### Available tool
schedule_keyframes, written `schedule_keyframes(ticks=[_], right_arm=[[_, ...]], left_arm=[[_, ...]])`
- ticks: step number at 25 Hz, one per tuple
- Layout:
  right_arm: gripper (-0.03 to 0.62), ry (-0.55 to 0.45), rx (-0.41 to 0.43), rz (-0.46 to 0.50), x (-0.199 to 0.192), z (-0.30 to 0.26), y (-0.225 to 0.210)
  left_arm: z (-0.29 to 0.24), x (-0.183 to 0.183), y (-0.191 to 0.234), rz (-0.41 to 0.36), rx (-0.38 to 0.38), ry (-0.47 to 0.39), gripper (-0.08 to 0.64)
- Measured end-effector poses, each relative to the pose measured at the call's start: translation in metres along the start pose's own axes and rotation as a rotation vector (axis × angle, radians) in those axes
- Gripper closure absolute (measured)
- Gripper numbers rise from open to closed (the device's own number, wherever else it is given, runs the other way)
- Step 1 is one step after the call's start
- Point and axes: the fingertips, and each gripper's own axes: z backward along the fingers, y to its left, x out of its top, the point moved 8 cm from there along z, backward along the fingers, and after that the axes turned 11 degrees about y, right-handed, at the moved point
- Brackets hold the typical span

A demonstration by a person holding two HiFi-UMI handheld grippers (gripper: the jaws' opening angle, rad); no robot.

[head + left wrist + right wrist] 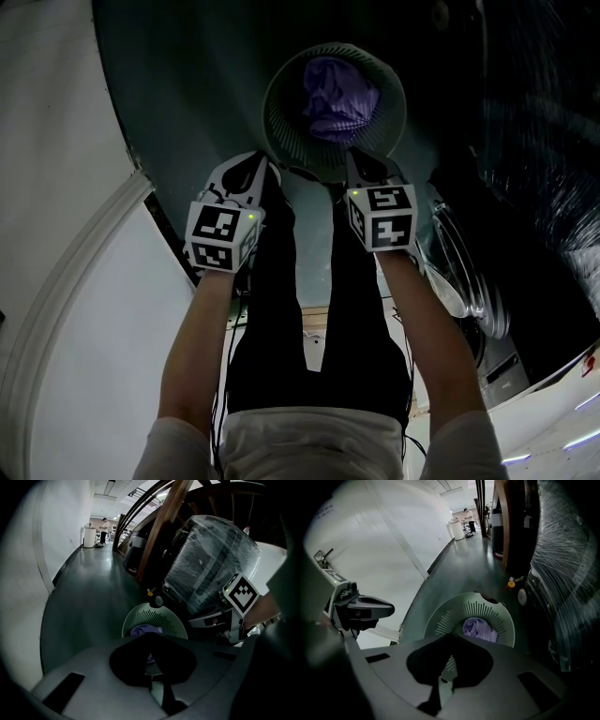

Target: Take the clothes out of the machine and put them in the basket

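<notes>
A round pale green basket (281, 70) stands on the dark floor in front of me, and a purple garment (337, 94) lies inside it. My left gripper (262, 171) and right gripper (357, 167) hover side by side over the basket's near rim. The left gripper (152, 654) is shut with no cloth between its jaws, above the basket (140, 618) and garment (145, 630). The right gripper (450, 657) is likewise shut and empty over the basket (440, 616) and garment (478, 630). The machine (469, 281) stands to the right.
A white wall (56, 141) runs along the left. Plastic-wrapped appliances (211, 569) and a slanted wooden beam (161, 531) stand on the right. The corridor leads away to a white bin (458, 529) and a distant person. A small yellow object (512, 584) lies beyond the basket.
</notes>
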Motion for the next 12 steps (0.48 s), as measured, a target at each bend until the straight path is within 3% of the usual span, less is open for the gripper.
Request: schedule_keyframes(ticks=[12], right_arm=[[0.584,-0.122,0.021,-0.068,-0.002,0.06,0.018]], left_arm=[[0.051,0.007,-0.016,-0.08,0.011,-0.063,0.54]])
